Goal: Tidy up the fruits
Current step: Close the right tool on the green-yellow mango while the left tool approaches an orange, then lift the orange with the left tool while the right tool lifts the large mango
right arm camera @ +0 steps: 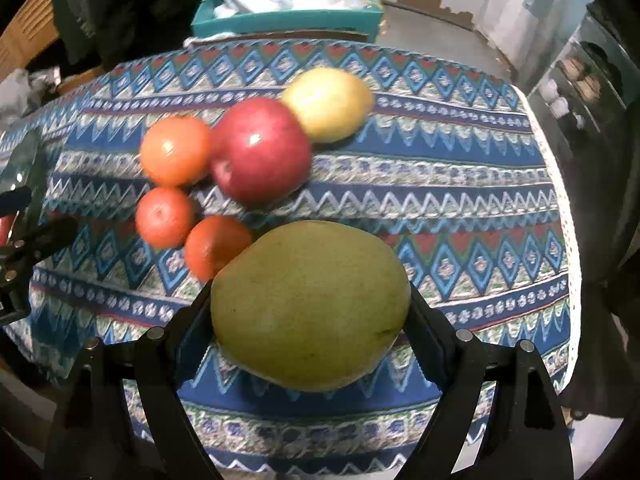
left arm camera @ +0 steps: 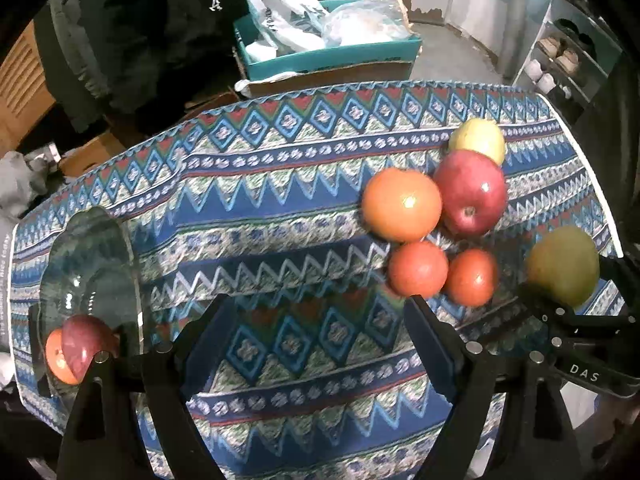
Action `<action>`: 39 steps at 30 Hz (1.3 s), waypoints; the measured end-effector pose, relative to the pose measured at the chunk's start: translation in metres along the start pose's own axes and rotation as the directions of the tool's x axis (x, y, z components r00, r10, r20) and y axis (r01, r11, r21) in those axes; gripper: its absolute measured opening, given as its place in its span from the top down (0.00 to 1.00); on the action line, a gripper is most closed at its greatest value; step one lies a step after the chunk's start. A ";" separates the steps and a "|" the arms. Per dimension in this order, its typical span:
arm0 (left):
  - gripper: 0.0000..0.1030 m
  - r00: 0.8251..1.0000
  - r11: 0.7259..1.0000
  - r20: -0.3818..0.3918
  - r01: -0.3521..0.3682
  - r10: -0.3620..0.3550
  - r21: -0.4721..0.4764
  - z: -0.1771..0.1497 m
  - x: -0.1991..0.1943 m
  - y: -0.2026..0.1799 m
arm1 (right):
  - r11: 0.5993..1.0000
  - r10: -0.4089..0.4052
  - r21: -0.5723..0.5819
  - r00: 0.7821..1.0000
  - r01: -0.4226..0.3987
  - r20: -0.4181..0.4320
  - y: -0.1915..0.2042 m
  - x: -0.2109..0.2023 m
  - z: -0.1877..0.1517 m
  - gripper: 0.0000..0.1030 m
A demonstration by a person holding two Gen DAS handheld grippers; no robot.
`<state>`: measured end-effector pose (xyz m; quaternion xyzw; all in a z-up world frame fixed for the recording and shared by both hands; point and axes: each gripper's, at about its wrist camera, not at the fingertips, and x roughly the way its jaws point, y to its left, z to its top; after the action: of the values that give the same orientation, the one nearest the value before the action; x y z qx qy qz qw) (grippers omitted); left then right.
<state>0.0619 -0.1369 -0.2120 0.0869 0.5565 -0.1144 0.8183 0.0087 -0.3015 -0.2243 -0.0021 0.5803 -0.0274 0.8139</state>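
The right gripper (right arm camera: 310,312) has the large green-yellow mango (right arm camera: 310,304) between its two black fingers (right arm camera: 430,332). The jaws stand wide and the pads seem to press on the two ends of the fruit, so I judge that it is held. The mango looks heavy for a fruit, with a smooth, rather slippery skin and flesh that can bruise. The best hold is across its broad middle, with gentle force, and it should hang low in the jaws so that it does not roll out.

The left gripper (left arm camera: 316,344) is open and empty; only the blue patterned tablecloth (left arm camera: 280,208) shows between its fingers.

Beyond the mango, on the cloth, a cluster of fruit lies close together: a dark red apple (right arm camera: 260,156), a yellow pear-like fruit (right arm camera: 328,104) touching it behind, a large orange tomato-like fruit (right arm camera: 176,150) beside it, and two smaller red-orange fruits (right arm camera: 164,218) in front. They are round and firm and will roll easily.

The left wrist view shows what the right one hardly gives: a clear glass bowl (left arm camera: 132,264) at the left edge of the table, with a red apple and an orange fruit (left arm camera: 82,344) already inside. It also shows the mango (left arm camera: 564,266) from the side. Only the right wrist view shows the contact of the pads, though blur makes it a little uncertain.
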 end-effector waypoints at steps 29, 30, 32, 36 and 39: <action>0.15 0.995 0.990 -0.053 0.093 -0.088 0.103 0.055 0.070 -0.044 | 0.983 0.000 0.184 0.999 -0.008 0.041 -0.063 0.031 0.046 0.17; 0.14 0.994 0.990 -0.058 0.099 -0.093 0.102 0.056 0.072 -0.044 | 0.983 -0.001 0.182 0.999 -0.007 0.039 -0.063 0.032 0.046 0.17; 0.13 0.993 0.989 -0.056 0.108 -0.103 0.097 0.057 0.075 -0.043 | 0.983 -0.001 0.182 0.999 -0.006 0.036 -0.063 0.034 0.047 0.17; 0.13 0.986 0.983 -0.066 0.157 -0.152 0.091 0.060 0.080 -0.035 | 0.983 0.005 0.184 1.000 -0.011 0.031 -0.063 0.037 0.048 0.17; 0.14 0.981 0.978 -0.069 0.187 -0.181 0.095 0.062 0.083 -0.032 | 0.982 0.008 0.187 1.000 -0.013 0.026 -0.063 0.039 0.049 0.17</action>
<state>0.1375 -0.1920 -0.2669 0.0796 0.5800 -0.2152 0.7816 0.0651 -0.3679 -0.2429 0.0771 0.5649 -0.0773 0.8179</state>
